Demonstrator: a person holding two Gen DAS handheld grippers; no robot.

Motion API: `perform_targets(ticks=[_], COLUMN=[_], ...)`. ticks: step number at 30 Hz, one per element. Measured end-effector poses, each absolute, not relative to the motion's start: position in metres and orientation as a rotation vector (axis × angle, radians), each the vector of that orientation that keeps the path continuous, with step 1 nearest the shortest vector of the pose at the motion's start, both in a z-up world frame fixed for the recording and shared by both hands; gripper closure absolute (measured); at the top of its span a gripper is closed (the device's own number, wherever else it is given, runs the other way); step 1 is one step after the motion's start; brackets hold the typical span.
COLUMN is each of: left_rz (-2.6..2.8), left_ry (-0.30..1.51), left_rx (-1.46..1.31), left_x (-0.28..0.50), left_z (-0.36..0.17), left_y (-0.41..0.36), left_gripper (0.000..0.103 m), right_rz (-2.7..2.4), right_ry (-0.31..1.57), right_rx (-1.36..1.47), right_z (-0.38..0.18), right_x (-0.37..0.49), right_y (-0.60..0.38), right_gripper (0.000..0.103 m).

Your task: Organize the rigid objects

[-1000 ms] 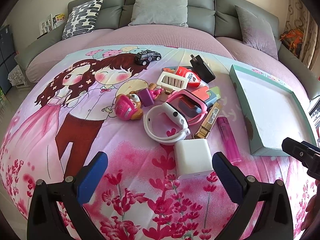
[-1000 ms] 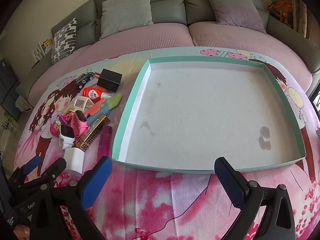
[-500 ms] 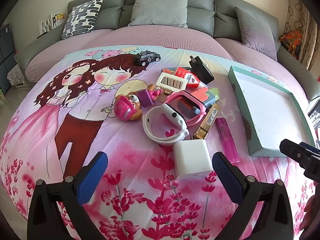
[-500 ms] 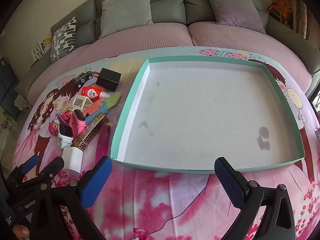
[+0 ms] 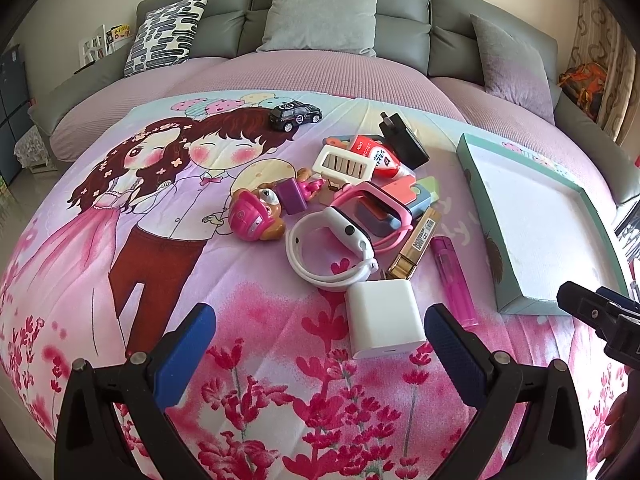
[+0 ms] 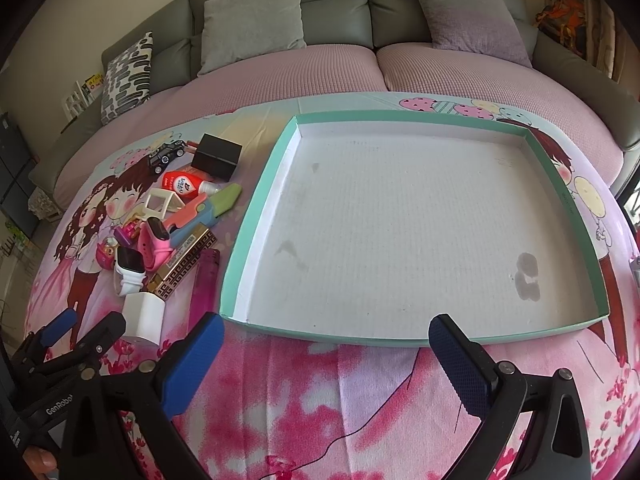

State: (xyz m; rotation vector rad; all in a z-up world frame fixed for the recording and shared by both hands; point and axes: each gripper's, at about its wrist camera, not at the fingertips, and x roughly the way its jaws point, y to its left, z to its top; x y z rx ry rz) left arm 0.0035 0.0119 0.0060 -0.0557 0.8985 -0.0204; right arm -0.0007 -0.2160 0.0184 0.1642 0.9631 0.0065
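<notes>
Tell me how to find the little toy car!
Look at the cartoon blanket with the kissing couple. Behind the heap of toys, at its far edge near the boy's hair, sits the toy car. It is the only black thing with wheels, standing apart from the pile.

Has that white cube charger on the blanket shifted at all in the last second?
No. The white charger sits just below the white watch band and beside the pink lighter, as before.

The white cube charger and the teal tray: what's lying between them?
In the left wrist view, a translucent pink lighter lies between the white cube charger and the shallow teal-rimmed cardboard tray; otherwise only printed blanket.
</notes>
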Motion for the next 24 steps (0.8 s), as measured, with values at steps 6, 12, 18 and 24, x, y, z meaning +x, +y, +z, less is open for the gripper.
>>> perform_targets(ticks=[6, 12, 18, 24], left_rz=[-0.023, -0.025, -0.031, -0.007], left_ry=[0.892, 0.893, 0.899, 0.905], left_rx=[-0.061, -0.066, -0.075, -0.085], left_x=[0.003, 0.003, 0.003, 0.005], left_z=[0.008, 0.009, 0.009, 0.018], left_y=[0.013, 0.014, 0.016, 0.024], left_gripper=[0.0, 0.0, 0.0, 0.0], right_rz=[0.007, 0.002, -0.009, -0.011], right_ry=[0.964, 0.964, 0.962, 0.939], right_rx=[0.163, 0.148, 0.136, 0.129], right_z=[0.018, 0.02, 0.021, 0.027], right_x=[-0.001, 0.0, 0.0, 0.001], right_y=[-0.216, -0.215, -0.214, -0.211], right_gripper=[0.0, 0.0, 0.0, 0.0])
